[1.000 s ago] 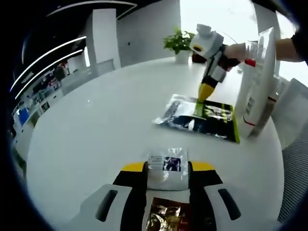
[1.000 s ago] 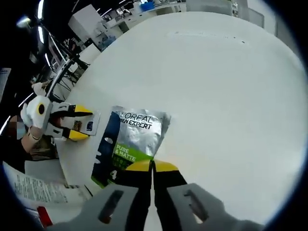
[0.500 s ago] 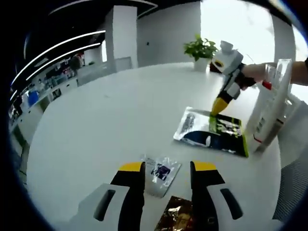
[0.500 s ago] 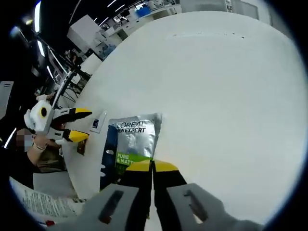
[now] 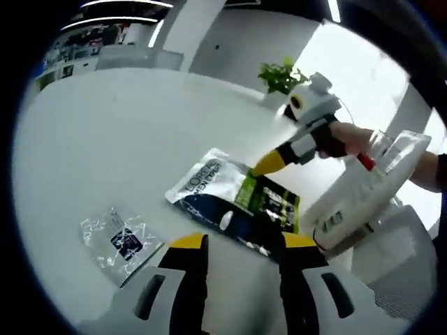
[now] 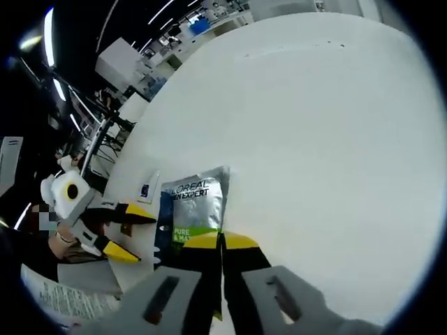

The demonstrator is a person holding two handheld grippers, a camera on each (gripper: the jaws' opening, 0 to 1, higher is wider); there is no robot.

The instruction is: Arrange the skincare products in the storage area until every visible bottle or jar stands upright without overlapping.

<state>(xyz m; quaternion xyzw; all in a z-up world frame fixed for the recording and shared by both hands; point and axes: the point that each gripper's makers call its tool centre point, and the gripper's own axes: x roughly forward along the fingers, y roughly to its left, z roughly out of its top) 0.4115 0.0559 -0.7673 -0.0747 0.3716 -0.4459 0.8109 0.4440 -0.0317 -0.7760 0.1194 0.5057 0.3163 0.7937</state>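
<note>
Right gripper [image 6: 221,241] has its yellow-tipped jaws pressed together with no gap between them, and they sit over the green near edge of the silver and dark sachet [image 6: 190,218]; from the left gripper view the same gripper [image 5: 269,165] tips down onto the sachet [image 5: 234,204], apparently pressing or pinching its edge, though whether foil is actually caught between the jaws cannot be told. Left gripper [image 5: 239,246] is spread wide with nothing between its jaws, hanging over the table just near of the sachet.

That sachet lies flat on the white round table [image 5: 105,132], printed face up. Its long axis runs from the silver branded end, toward the far left of the left gripper view, to the dark and green end near the right. To its near left, well apart, a small clear packet [image 5: 120,237] with a dark label also lies flat. At the right a tall white-printed pouch [image 5: 363,199] leans at a tilt, a hand [image 5: 347,139] just behind it. A potted plant [image 5: 281,78] stands at the table's far side.

By the look of things the task is barely begun: nothing skincare-like stands upright, both flat packs need raising, and no storage area can be made out.
</note>
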